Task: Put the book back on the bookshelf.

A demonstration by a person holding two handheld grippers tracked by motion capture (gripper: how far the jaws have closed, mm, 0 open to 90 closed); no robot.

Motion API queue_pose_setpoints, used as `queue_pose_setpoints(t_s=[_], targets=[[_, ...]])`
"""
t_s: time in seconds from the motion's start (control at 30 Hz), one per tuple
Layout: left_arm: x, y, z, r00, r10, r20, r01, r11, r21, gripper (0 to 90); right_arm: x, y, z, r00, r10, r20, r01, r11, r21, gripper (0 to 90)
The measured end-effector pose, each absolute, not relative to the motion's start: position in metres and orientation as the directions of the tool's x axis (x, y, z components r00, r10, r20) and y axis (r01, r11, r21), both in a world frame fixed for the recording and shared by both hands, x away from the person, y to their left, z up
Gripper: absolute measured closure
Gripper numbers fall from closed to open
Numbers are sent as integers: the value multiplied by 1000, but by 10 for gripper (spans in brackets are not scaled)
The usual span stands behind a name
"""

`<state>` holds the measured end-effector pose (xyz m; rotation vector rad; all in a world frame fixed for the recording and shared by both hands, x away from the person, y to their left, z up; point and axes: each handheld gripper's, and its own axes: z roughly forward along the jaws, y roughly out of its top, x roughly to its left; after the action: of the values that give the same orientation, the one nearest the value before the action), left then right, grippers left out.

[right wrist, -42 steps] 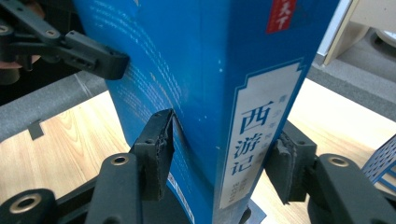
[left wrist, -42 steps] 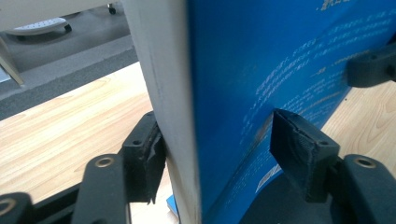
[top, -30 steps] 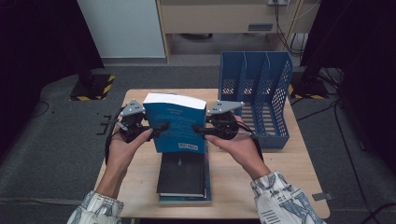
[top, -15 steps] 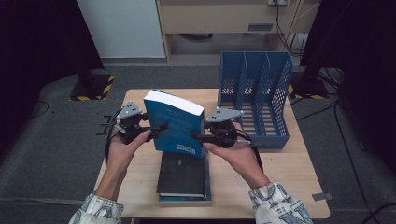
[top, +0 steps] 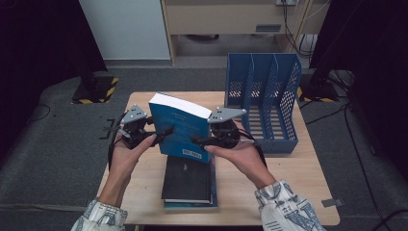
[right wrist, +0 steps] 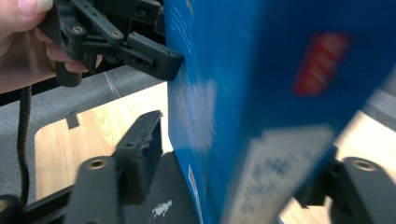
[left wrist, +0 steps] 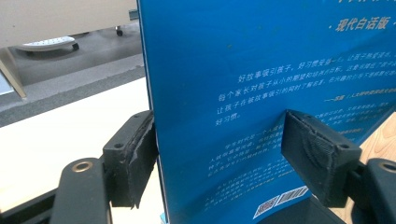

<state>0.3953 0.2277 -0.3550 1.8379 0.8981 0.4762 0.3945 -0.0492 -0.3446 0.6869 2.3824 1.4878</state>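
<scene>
Book status: thick blue paperback book (top: pixel 180 127) held tilted above the light wooden table (top: pixel 298 187), centre of the high view, white page edge up toward 12 o'clock; left gripper (top: pixel 163 133) at the book's 9 o'clock edge, jaws about two-thirds apart and clamped across the book's thickness; left gripper view shows the book (left wrist: pixel 261 107) between both pads, left pad (left wrist: pixel 140 158) pressed to the edge and right pad on the printed cover; right gripper (top: pixel 196 141) at the book's 4 o'clock corner, jaws have just been opening; right gripper view is blurred, book (right wrist: pixel 261 93) sits between the jaws with a visible gap at the left jaw, far jaw mostly hidden behind the book, so no firm grip seen; directly below, at 6 o'clock, black hardcover book (top: pixel 187 179) lies flat on another teal book (top: pixel 190 205); blue plastic mesh file rack (top: pixel 262 96) stands at 2 o'clock on the table, just beside the right gripper
</scene>
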Motion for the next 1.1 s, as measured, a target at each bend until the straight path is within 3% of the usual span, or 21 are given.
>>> queue_pose_setpoints(t_s=[0.17,0.27,0.47,0.7,1.1], targets=[[392,227,-355,646,760,-64,361,-231,903,259,394,-44,-343,-876,482,31,232,364,902,235],[391,227,-356,655,754,-54,352,-242,904,231,394,-44,-344,-883,469,25,219,365,905,240],[390,227,-357,646,761,-54,349,-232,908,231,402,-48,-340,-878,478,25,223,362,905,448],[392,225,-358,630,775,-49,350,-228,909,252,401,-45,-338,-865,502,7,220,366,904,556],[400,223,-355,636,770,-45,362,-246,899,264,393,-40,-336,-851,524,15,241,364,900,570]])
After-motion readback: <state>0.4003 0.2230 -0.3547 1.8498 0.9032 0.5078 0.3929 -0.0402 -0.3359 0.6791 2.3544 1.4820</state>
